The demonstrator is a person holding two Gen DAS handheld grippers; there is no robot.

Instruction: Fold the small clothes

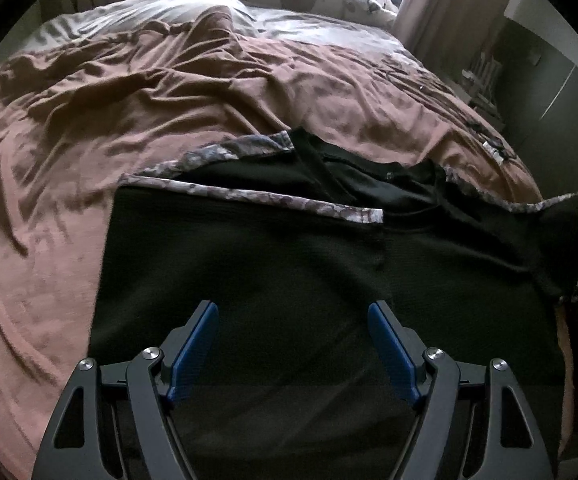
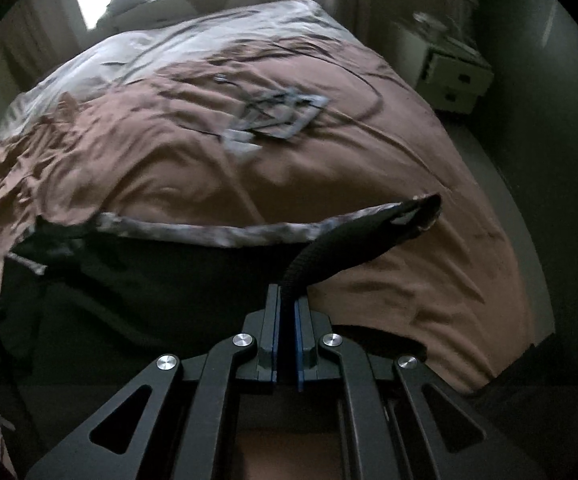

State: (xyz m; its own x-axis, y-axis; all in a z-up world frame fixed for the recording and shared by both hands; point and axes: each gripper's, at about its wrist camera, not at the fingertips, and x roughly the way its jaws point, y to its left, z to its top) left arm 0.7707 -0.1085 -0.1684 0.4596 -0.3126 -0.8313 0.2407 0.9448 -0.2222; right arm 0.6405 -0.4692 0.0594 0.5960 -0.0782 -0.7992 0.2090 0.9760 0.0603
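Left gripper hangs spread wide above the black garment on the bed. Right gripper is clamped on a raised fold of the garment.

Both the left gripper and right gripper have black linkage arms, round silver screws, and ribbed blue finger pads.

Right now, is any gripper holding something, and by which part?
The right gripper is shut on the black garment, pinching its black fabric beside the patterned trim. The left gripper is open and holds nothing.
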